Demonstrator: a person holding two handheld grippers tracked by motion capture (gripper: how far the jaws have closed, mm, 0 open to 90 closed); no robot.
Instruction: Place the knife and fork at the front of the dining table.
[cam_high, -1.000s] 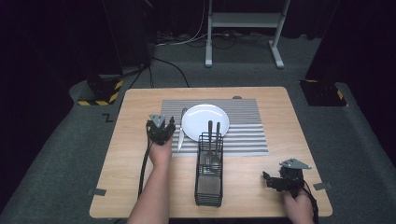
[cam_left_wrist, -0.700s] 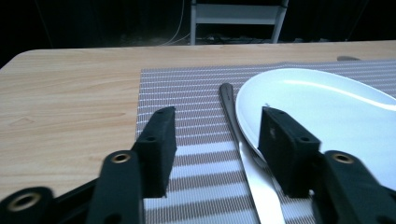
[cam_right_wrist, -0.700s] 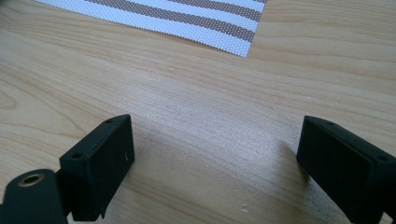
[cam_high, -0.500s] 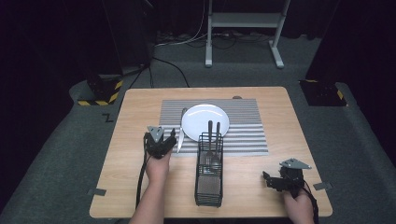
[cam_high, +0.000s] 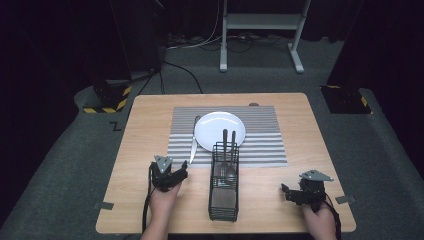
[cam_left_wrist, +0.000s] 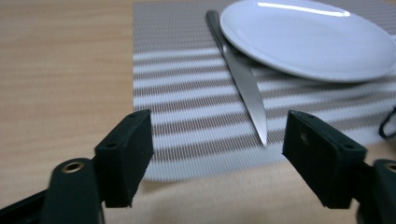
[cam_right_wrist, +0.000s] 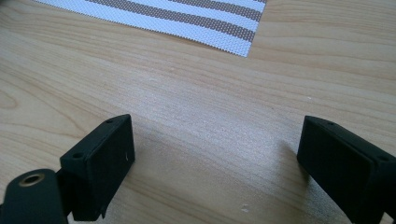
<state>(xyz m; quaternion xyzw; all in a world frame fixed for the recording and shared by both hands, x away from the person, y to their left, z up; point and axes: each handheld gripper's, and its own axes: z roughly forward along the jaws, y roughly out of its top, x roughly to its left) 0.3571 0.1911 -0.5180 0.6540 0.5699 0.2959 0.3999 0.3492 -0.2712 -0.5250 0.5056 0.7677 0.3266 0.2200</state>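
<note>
A table knife (cam_high: 193, 140) lies on the striped placemat (cam_high: 265, 135), along the left side of the white plate (cam_high: 212, 127), tip toward me. My left gripper (cam_high: 181, 172) hovers over the bare wood just short of the mat's near left corner. Its jaws have just been opening and stand open with nothing between them. In the left gripper view the knife (cam_left_wrist: 240, 74) points at the gap of that gripper (cam_left_wrist: 217, 154), a little way ahead, beside the plate (cam_left_wrist: 308, 37). My right gripper (cam_high: 286, 191) rests open near the front right edge, over bare wood (cam_right_wrist: 215, 154).
A black wire caddy (cam_high: 224, 185) stands between my hands at the table's front, with two utensil handles (cam_high: 229, 142) sticking up at its far end. The wooden table (cam_high: 145, 130) sits on grey carpet. A stand's legs and cables lie beyond it.
My left gripper has pulled back from beside the plate toward the table's near edge, its jaws spreading. The knife stays on the mat. The right gripper has not moved.
</note>
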